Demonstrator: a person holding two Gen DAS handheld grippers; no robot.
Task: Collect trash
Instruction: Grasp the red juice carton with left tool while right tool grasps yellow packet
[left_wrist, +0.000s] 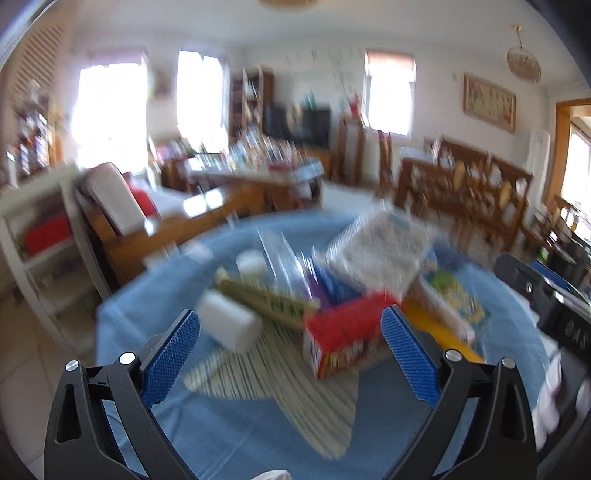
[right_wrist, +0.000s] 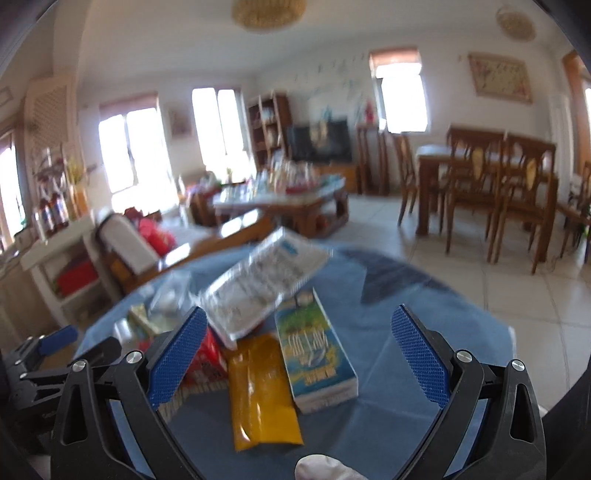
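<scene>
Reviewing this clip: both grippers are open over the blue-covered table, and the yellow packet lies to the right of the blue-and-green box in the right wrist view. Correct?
Not quite. In the right wrist view the yellow packet lies to the left of the blue-and-green box, not the right. The rest holds: the left gripper and the right gripper are both open over the blue-covered table.

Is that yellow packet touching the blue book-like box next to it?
Touching. In the right wrist view the yellow packet lies right against the blue box's left edge, with no cloth visible between them.
</scene>
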